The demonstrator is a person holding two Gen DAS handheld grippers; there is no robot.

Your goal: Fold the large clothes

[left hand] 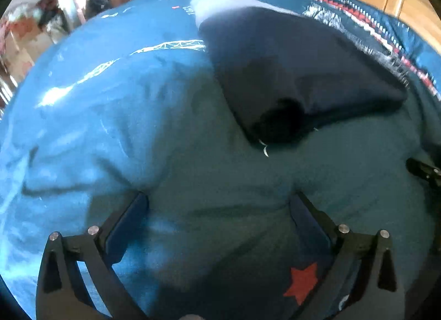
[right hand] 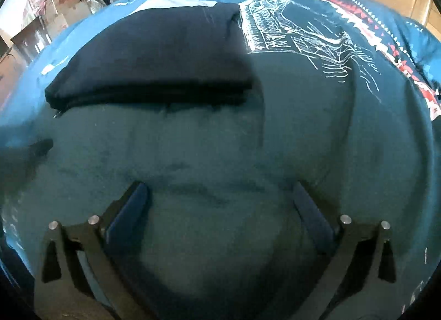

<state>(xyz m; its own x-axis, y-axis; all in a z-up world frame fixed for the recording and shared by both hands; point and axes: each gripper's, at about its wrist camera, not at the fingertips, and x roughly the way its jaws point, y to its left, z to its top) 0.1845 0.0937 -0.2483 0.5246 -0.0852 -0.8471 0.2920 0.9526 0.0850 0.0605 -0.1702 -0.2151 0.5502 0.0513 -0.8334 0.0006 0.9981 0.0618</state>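
Well ahead of both spread claws (left hand: 219, 207) (right hand: 220, 196), folded navy garment (left hand: 289, 71).

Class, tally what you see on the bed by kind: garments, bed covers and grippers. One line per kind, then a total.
Folded dark navy garment: 1
Blue printed bed cover: 1
Grippers, both open and empty: 2, the left gripper and the right gripper
Total: 4
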